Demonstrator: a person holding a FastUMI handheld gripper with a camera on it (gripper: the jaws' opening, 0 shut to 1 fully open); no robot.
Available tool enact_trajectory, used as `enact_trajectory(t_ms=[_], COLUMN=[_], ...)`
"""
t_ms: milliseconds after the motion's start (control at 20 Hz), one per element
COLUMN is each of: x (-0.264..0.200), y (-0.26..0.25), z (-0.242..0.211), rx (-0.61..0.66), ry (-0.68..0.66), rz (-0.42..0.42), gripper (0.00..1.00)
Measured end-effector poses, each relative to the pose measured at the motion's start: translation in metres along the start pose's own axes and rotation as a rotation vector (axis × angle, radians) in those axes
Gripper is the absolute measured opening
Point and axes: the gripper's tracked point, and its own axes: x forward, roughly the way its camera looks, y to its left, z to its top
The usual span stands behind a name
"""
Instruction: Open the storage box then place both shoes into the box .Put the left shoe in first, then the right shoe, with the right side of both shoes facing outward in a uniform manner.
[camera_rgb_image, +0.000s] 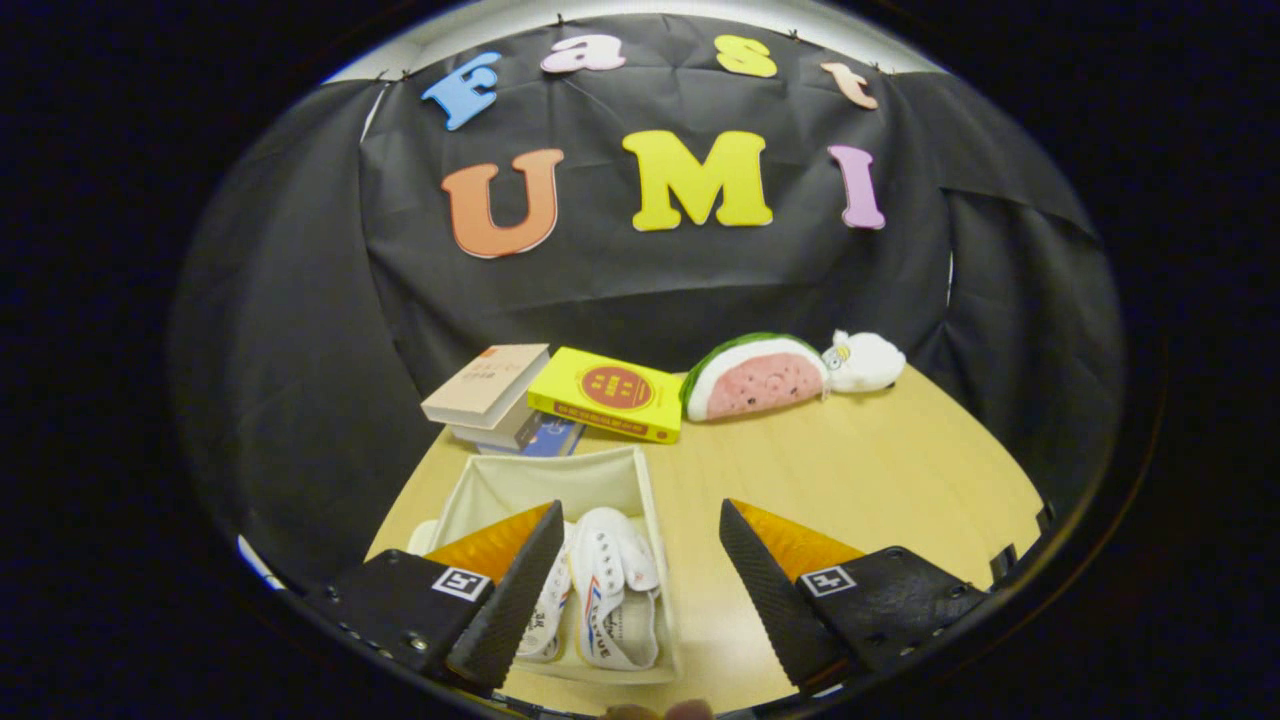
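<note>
Gripper (640, 560): released; the two fingers stand wide apart with nothing between them but bare table and the box's right wall.
Storage box (646, 480): one fabric box, pale, lid off or folded away, open top facing up; it sits on the wooden table (860, 460) just ahead of the left finger.
Shoes (610, 590): two white canvas shoes, both inside the box, lying side by side and touching; the left finger hides part of the nearer one.
Task status: judged complete or nearly so; which side of each shoe faces outward cannot be told from this angle.
Risk 1: the left finger hangs over the box rim; a downward or sideways move could snag the soft wall and tip the box.
Risk 2: a finger catching a shoe could disturb the uniform facing.
Other items, counted: three stacked books (500, 400); one yellow book (610, 392); one watermelon-slice plush (755, 378); one white plush toy (865, 362).
</note>
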Motion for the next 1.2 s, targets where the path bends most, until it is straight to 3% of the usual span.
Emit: enact_trajectory(t_ms=[350,700,1200], x=[-0.062,-0.107,-0.137], y=[-0.094,-0.169,-0.210], z=[0.057,0.079,0.084], rx=[-0.023,0.016,0.054], ry=[-0.151,-0.201,-0.236], rz=[-0.041,-0.046,-0.009], gripper=[0.97,0.96,0.96])
